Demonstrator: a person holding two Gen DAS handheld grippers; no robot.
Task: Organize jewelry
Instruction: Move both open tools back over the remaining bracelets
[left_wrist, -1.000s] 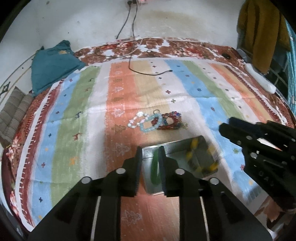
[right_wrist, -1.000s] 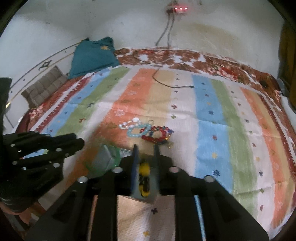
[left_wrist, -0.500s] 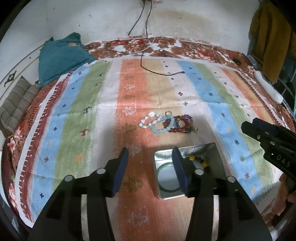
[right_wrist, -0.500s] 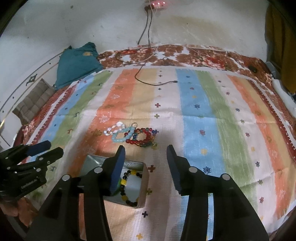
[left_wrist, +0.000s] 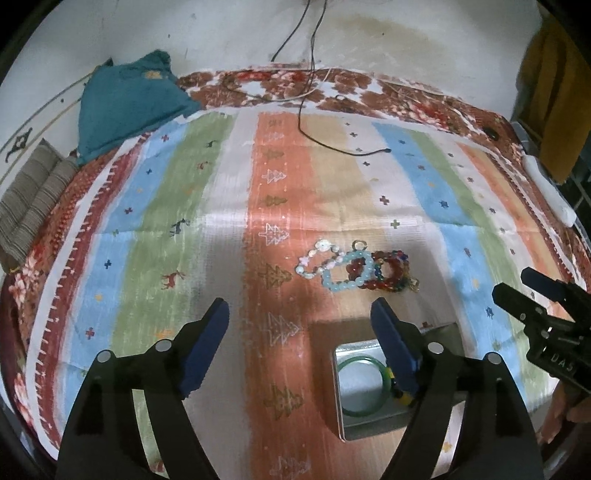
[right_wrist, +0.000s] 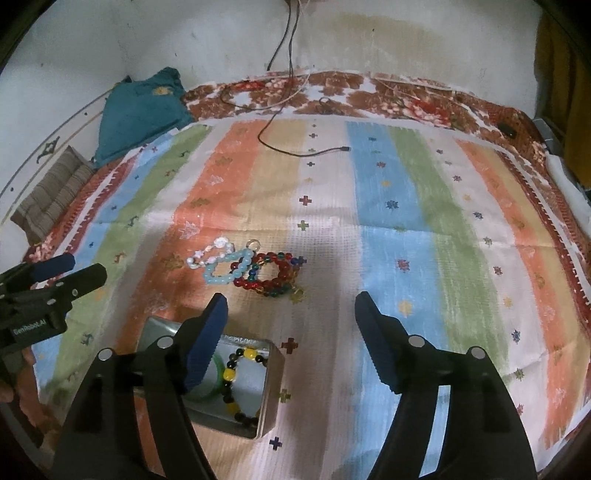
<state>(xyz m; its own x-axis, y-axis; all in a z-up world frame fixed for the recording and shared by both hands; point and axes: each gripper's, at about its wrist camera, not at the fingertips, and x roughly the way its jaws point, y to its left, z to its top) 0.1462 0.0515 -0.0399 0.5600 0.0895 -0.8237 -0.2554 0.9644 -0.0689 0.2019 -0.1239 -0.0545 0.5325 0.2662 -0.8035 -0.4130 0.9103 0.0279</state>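
Observation:
A metal tin (left_wrist: 337, 391) (right_wrist: 271, 384) lies on the striped cloth and holds a green bangle (left_wrist: 349, 410) (right_wrist: 218, 363) and a yellow-and-black bead bracelet (right_wrist: 232, 373). Beyond it lie a white bracelet (left_wrist: 314, 260) (right_wrist: 207, 254), a pale blue one (left_wrist: 341, 282) (right_wrist: 225, 271) and red bead bracelets (left_wrist: 391, 275) (right_wrist: 271, 280) in a small heap. My left gripper (left_wrist: 300, 314) hovers above the tin's near-left side, its jaws opening with nothing between them. My right gripper (right_wrist: 290, 306) hangs over the tin's right side, jaws also opening and empty.
A black cable (left_wrist: 325, 142) trails across the far part of the cloth. A teal cushion (left_wrist: 125, 103) and a grey folded cloth (left_wrist: 33, 195) sit at the far left. A white power strip (left_wrist: 550, 192) lies on the right edge, under hanging mustard fabric (left_wrist: 554, 96).
Both grippers let go and opened wide: the left dropped the green bangle and the right the yellow-and-black bracelet into the tin. Both have drawn back from the tin.

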